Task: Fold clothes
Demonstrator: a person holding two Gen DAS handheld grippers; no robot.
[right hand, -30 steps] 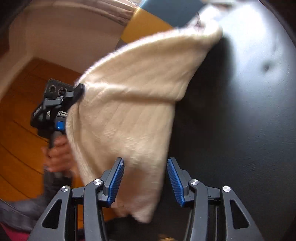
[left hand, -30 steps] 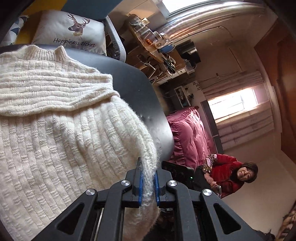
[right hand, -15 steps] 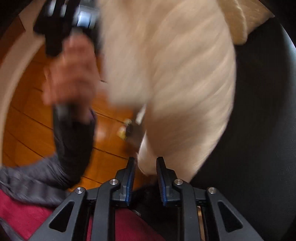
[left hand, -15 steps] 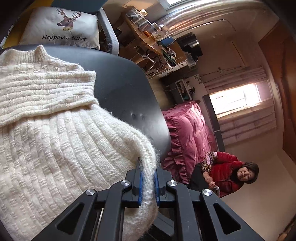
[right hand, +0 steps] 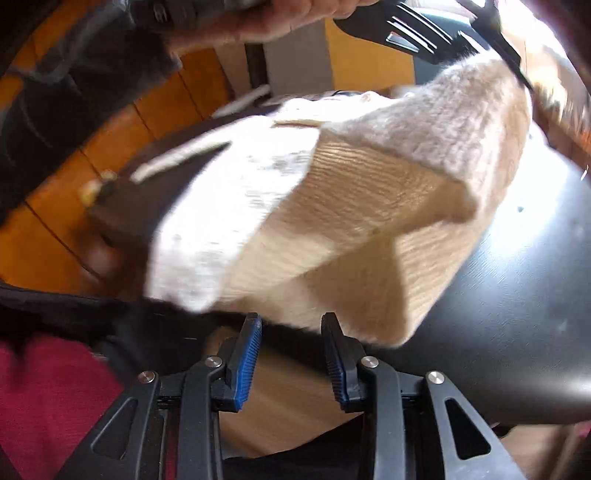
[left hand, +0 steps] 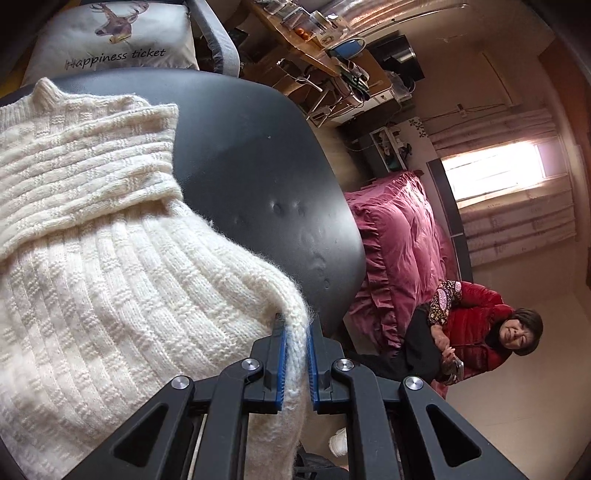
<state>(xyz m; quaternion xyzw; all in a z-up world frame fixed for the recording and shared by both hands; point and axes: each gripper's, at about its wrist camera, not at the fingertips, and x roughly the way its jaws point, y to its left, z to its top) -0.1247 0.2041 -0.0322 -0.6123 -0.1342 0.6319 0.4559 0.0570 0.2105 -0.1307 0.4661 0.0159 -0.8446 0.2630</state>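
Mid-fold: sweater [left hand: 103, 258] on table [left hand: 258, 177], left of frame, one layer already doubled; left gripper [left hand: 295, 354] clamping its edge, right gripper [right hand: 291, 354] parted, empty; flattening and further folds likely left

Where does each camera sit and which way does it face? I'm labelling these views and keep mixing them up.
Left wrist: on the left gripper, looking along its fingers across the cream sweater and black table into the room.
Right wrist: on the right gripper, facing the sweater's lifted fold; a hand holding the other gripper shows above.
Shared: sweater, table.
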